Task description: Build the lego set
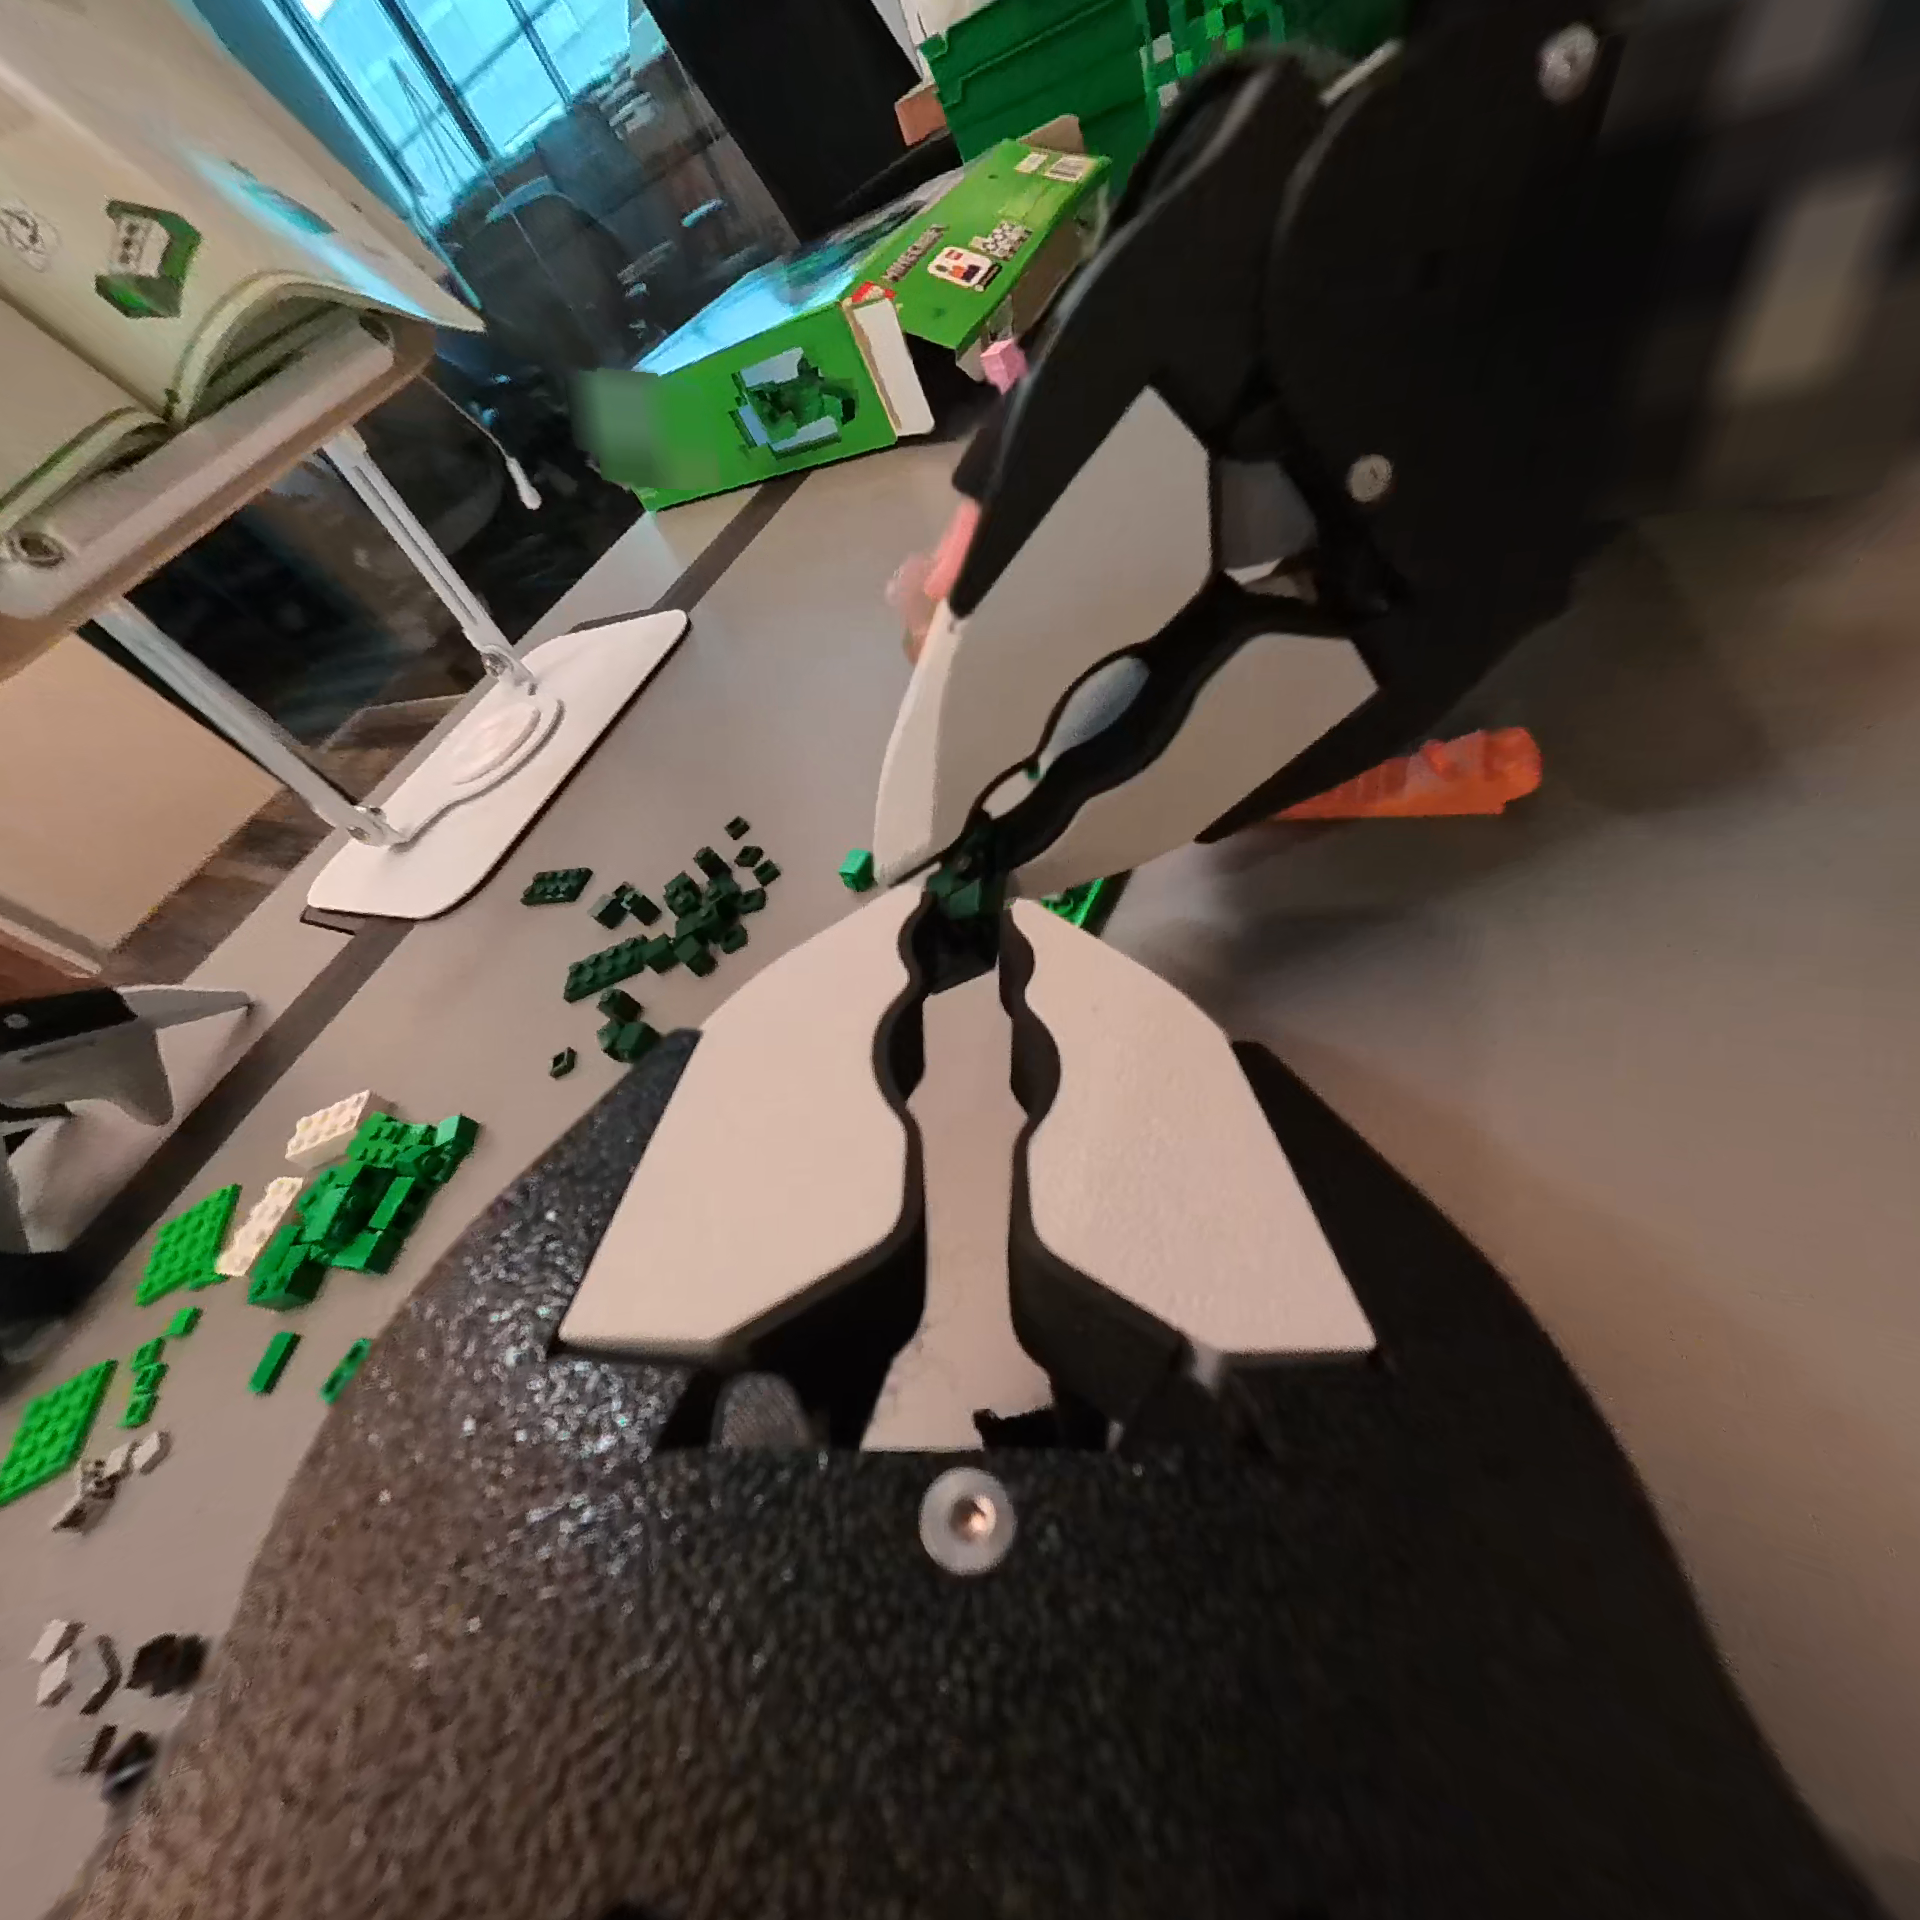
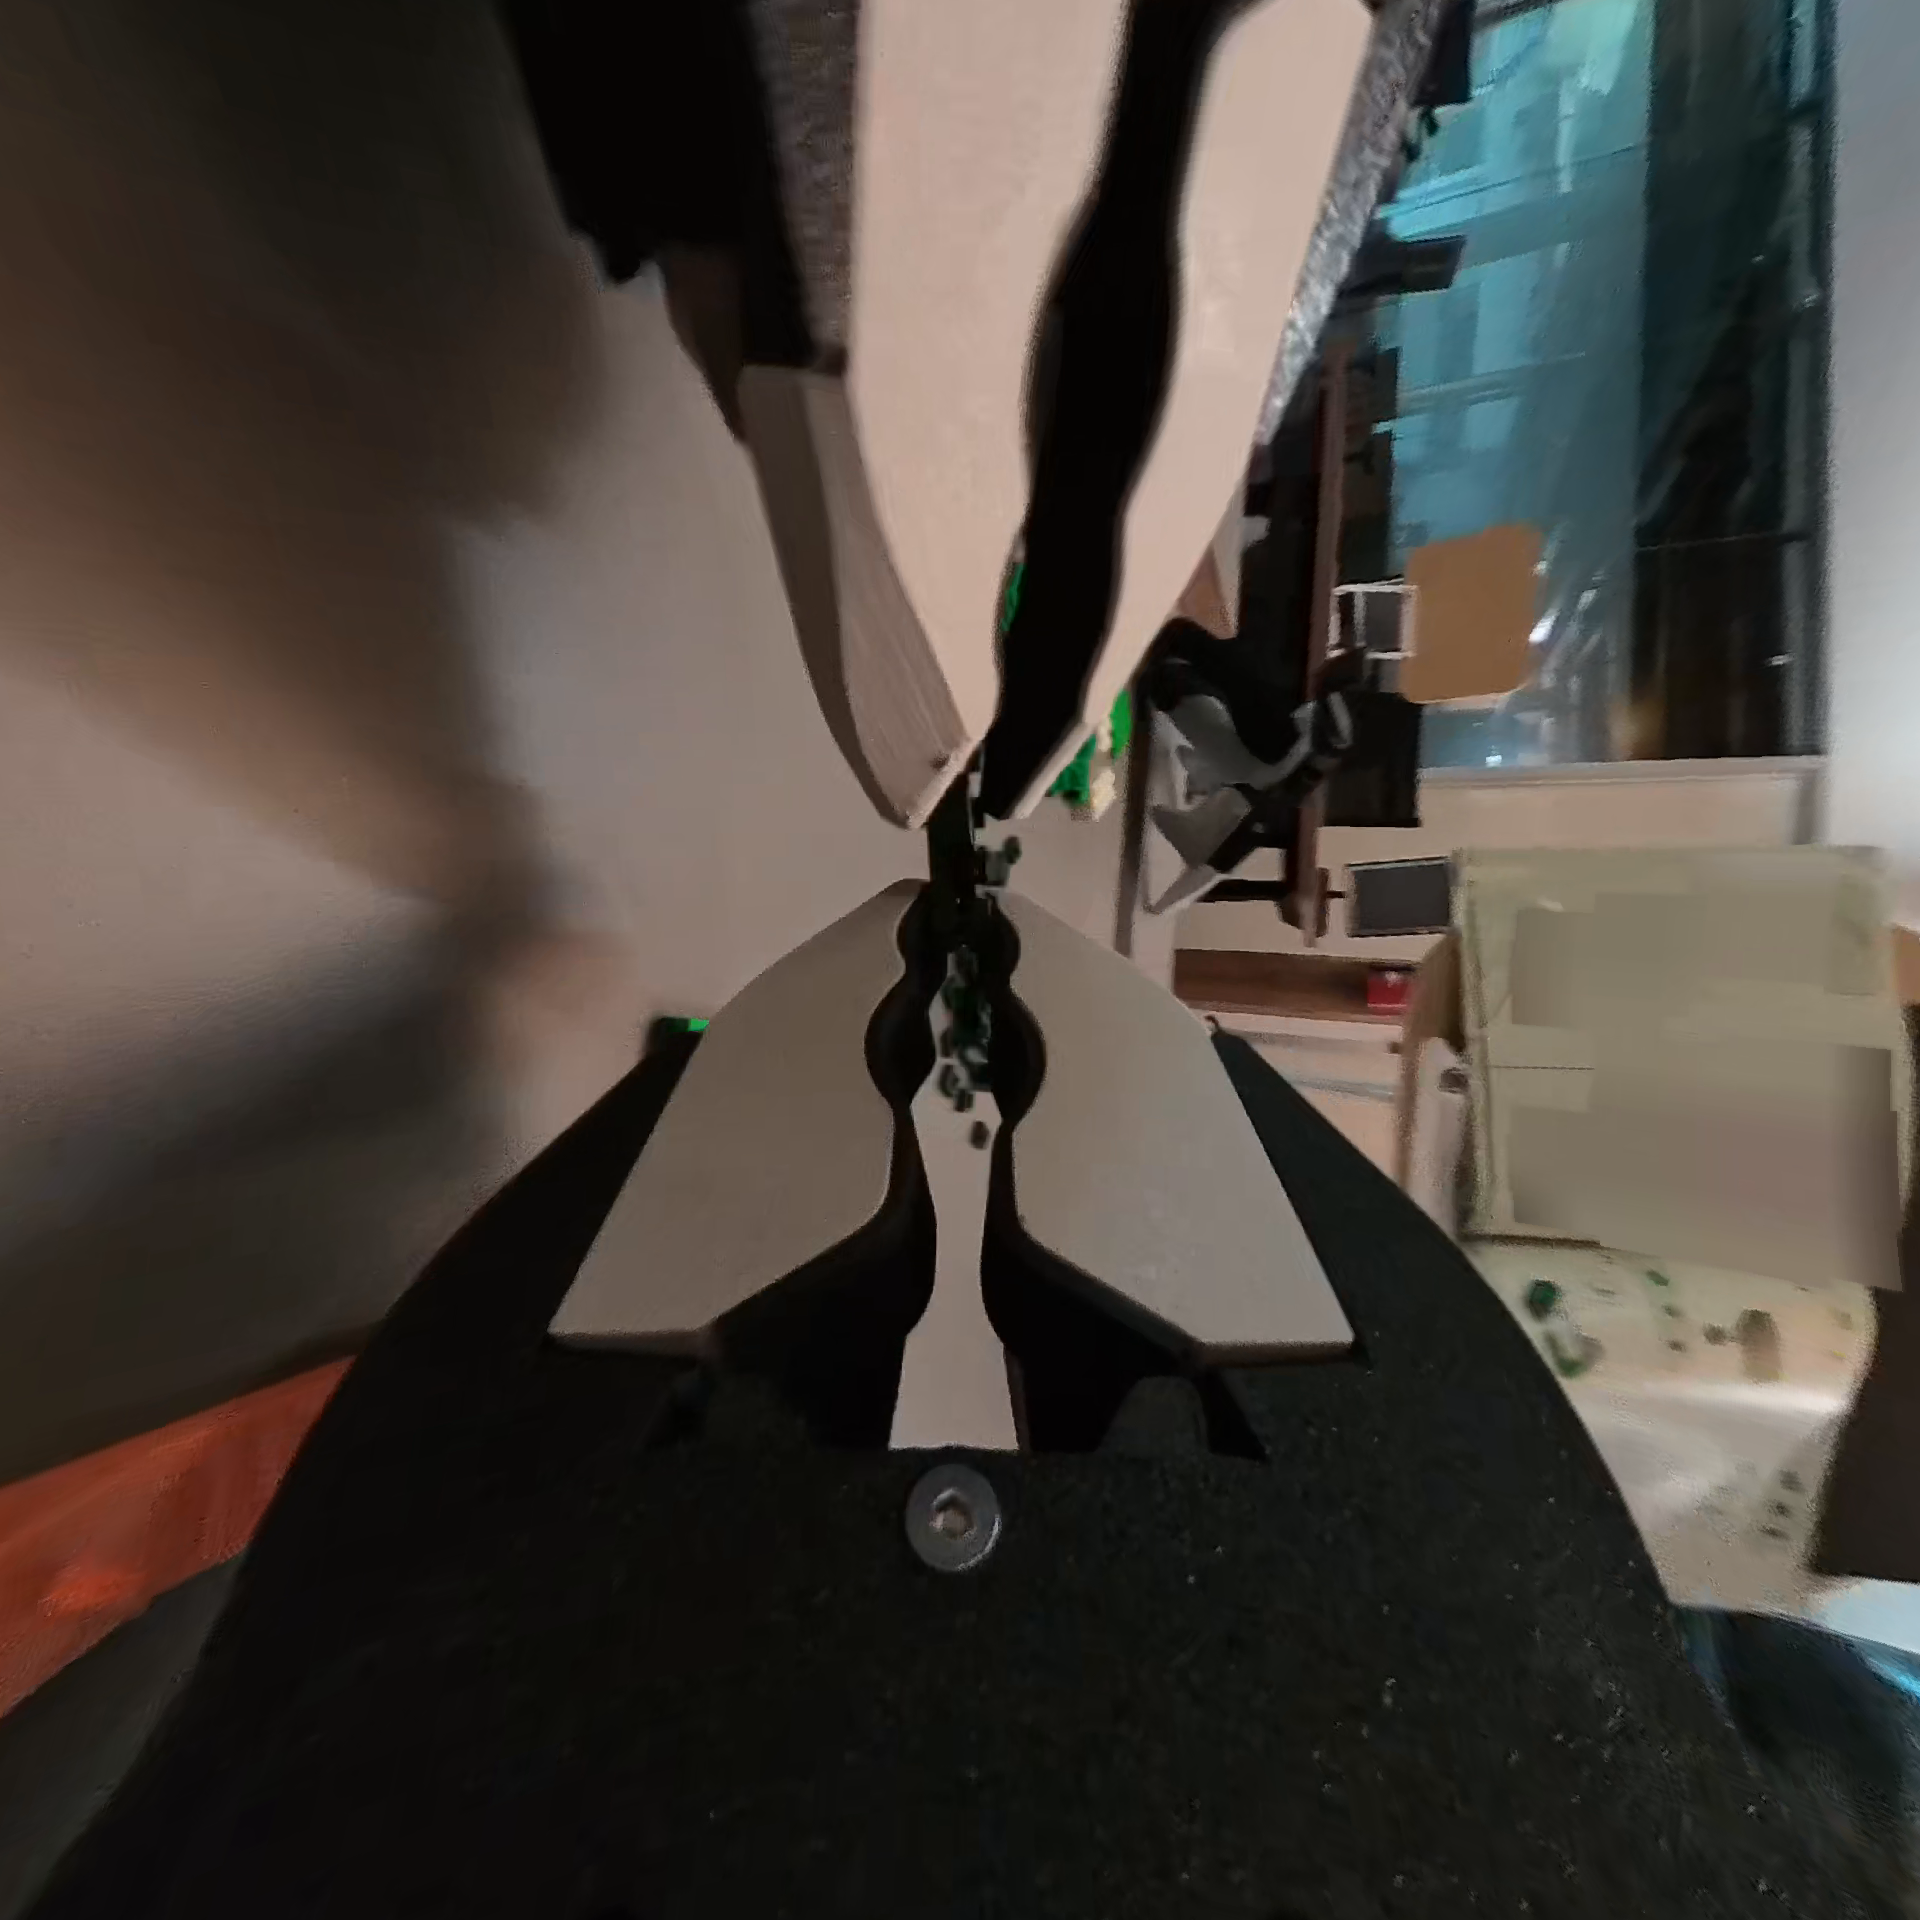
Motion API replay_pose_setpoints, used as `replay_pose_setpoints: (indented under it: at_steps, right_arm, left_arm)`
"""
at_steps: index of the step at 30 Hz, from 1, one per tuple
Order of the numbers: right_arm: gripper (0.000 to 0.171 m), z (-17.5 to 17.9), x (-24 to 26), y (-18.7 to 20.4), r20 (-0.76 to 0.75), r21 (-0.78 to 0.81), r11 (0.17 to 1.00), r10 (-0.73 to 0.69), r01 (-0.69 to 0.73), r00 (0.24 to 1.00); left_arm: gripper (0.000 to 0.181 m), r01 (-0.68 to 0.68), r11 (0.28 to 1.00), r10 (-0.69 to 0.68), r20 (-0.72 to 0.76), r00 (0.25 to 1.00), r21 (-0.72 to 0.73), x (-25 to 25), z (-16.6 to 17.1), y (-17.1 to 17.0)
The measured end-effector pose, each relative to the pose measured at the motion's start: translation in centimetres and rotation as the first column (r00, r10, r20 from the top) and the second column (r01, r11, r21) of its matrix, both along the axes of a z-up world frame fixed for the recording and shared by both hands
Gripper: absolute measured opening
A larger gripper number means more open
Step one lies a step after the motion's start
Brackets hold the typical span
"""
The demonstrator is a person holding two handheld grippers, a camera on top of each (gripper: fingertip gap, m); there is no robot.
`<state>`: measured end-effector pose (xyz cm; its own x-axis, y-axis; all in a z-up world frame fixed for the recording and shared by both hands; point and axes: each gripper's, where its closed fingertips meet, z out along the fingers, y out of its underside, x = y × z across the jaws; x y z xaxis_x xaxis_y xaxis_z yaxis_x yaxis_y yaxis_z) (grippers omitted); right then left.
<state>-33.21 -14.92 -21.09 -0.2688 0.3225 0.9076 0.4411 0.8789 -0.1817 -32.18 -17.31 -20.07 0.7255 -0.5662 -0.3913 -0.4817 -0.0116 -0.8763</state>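
Observation:
My left gripper [image 1: 961, 920] reaches up from the bottom of the left wrist view. My right gripper [image 1: 971, 847] comes in from the upper right, and the two meet tip to tip above the table. Both are shut on a small dark green lego assembly [image 1: 956, 891] held between them. In the right wrist view my right gripper [image 2: 958, 904] is at the bottom and the left gripper [image 2: 966, 805] comes down from the top, with the dark green assembly [image 2: 951, 862] pinched between the tips. Most of the assembly is hidden by the fingers.
On the grey table lie a pile of dark green bricks [image 1: 665, 925], a bright green pile [image 1: 353, 1205], green plates [image 1: 187, 1257], white bricks [image 1: 332, 1122] and small grey pieces [image 1: 94, 1683]. An instruction booklet [image 1: 156, 343] sits on a white stand [image 1: 499, 769]. A green box [image 1: 790, 384] and an orange brick separator [image 1: 1434, 774] lie farther back.

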Motion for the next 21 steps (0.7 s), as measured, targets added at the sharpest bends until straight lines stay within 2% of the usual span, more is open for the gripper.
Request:
replay_pose_setpoints:
  at_steps: [2,4,7,10,12,16,21]
  right_arm:
    - [0.005,0.0,0.1,0.0,0.022,-0.099,0.995,-0.003,0.005,1.000]
    - [0.006,-0.3,0.3,-0.1,0.055,-0.173,0.985,0.000,0.010,0.998]
    - [0.006,-1.1,0.6,-0.6,0.117,-0.243,0.970,0.015,0.014,0.993]
    - [0.006,-1.7,0.8,-0.9,0.153,-0.275,0.961,0.030,0.014,0.988]
    - [0.006,-1.7,0.8,-0.9,0.154,-0.275,0.961,0.031,0.013,0.988]
    - [0.006,-1.0,0.7,-0.9,0.123,-0.252,0.968,0.037,-0.005,0.992]
    - [0.006,-0.8,0.5,-0.6,0.095,-0.104,0.994,0.031,-0.021,0.995]
  left_arm:
    - [0.011,-0.007,0.999,0.009,-0.039,0.999,0.051,0.2,0.3,0.1]
    - [0.021,-0.017,0.993,0.032,-0.131,0.991,0.114,0.2,0.3,0.2]
    - [0.013,0.023,0.982,0.037,-0.303,0.952,0.189,0.5,-0.2,0.0]
    - [0.006,0.065,0.973,0.029,-0.401,0.916,0.219,1.0,-0.8,-0.2]
    - [0.006,0.054,0.980,0.022,-0.379,0.925,0.189,1.0,-0.9,-0.1]
    - [0.006,0.028,0.995,-0.008,-0.209,0.978,0.097,0.9,-0.4,-0.1]
    - [0.007,0.005,1.000,-0.001,-0.123,0.992,0.031,0.8,-0.4,0.0]
